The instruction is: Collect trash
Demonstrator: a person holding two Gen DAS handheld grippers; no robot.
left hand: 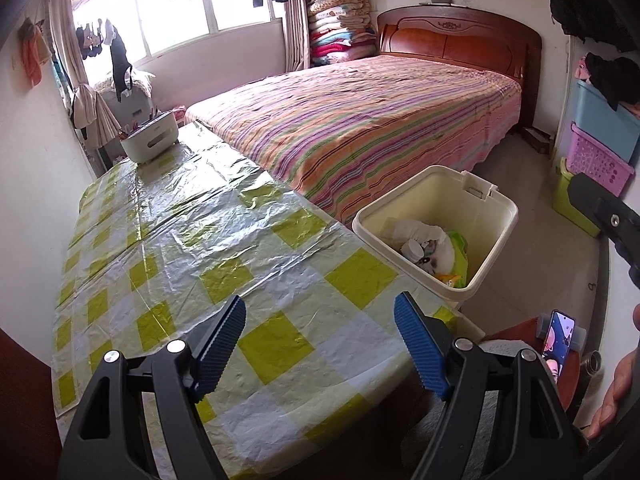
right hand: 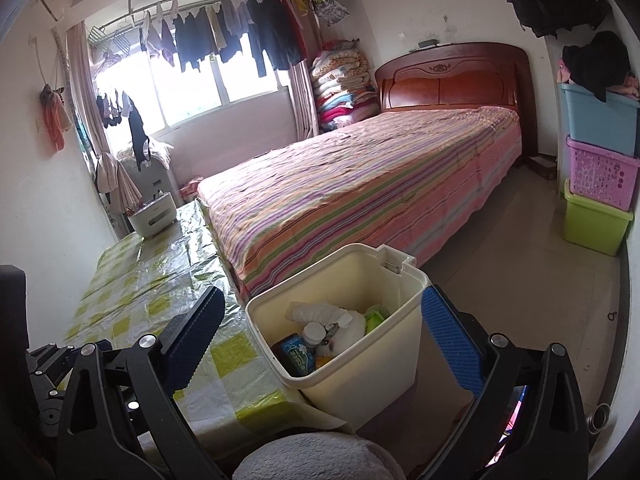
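Cream trash bin [right hand: 352, 344], holding tissues and a small bottle, stands beside the checkered worktop [left hand: 208, 240]. Left claw [left hand: 320, 344] gapes wide and empty above the worktop; right claw [right hand: 324, 340] spreads wide, empty, before the bin.

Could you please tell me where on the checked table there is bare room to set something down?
Nearly the whole checked tablecloth is bare, from the near edge under the open left claw up to the white box at the far end. The bed borders one side. The trash bin crowds the near corner.
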